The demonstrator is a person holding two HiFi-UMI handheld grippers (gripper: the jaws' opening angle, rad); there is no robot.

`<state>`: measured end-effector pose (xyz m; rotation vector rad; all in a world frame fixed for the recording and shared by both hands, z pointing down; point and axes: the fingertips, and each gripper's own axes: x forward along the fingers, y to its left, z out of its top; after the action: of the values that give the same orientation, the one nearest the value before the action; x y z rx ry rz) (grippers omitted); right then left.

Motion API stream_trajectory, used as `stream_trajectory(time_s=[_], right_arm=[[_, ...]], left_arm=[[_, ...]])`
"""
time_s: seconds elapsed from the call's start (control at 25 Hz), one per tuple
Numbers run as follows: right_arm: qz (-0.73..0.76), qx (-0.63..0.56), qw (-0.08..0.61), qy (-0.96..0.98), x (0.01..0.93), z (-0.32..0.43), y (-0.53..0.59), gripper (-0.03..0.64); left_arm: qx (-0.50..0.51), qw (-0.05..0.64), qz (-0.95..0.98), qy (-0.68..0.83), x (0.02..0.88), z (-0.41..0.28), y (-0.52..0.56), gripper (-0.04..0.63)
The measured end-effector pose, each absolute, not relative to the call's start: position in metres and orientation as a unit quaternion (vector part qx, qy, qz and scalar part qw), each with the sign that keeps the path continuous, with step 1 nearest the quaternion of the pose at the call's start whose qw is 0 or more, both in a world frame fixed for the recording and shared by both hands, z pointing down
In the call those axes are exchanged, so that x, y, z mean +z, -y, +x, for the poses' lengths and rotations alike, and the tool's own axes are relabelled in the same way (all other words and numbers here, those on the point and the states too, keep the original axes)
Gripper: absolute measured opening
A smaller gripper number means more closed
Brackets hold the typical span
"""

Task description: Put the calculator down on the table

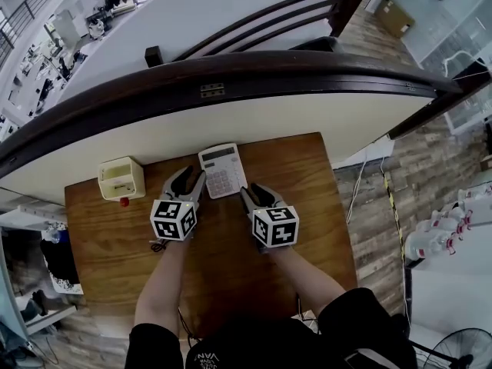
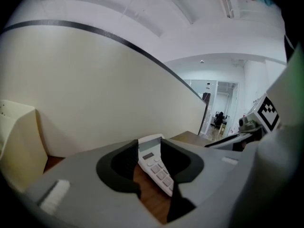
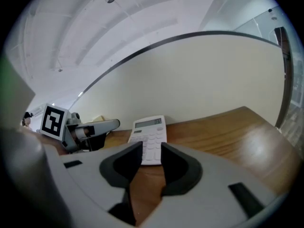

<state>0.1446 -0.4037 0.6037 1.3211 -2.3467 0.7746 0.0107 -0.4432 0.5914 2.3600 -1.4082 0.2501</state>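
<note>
calculator [image 1: 222, 171] lying flat on the tabletop [image 1: 223, 264], just ahead of both tongs and between them, left tongs [image 1: 194, 177] spread apart holding nothing, right tongs [image 1: 252, 191] same deal, box [image 1: 121, 178] left of the left tongs

White calculator [image 2: 159, 170] on wooden table [image 2: 149, 197] beyond left claw's [image 2: 149, 152] wide-apart jaws.
</note>
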Motion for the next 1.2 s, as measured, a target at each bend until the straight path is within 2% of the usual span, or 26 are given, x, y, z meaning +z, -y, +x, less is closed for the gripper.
stream_trajectory(time_s=[0.16,0.52,0.88,1.2], right_arm=[[0.467,0.262,0.169,0.827,0.594,0.143,0.379,0.094],[0.468,0.240,0.159,0.836,0.574,0.128,0.319,0.037],[0.471,0.243,0.173,0.830,0.574,0.109,0.250,0.021],[0.512,0.254,0.147,0.808,0.566,0.107,0.196,0.017]], left_arm=[[0.092,0.188,0.846,0.490,0.585,0.010,0.408,0.147],[0.098,0.193,0.858,0.466,0.571,0.013,0.335,0.031],[0.095,0.211,0.869,0.437,0.562,0.006,0.258,0.012],[0.084,0.213,0.879,0.418,0.550,-0.009,0.195,0.012]])
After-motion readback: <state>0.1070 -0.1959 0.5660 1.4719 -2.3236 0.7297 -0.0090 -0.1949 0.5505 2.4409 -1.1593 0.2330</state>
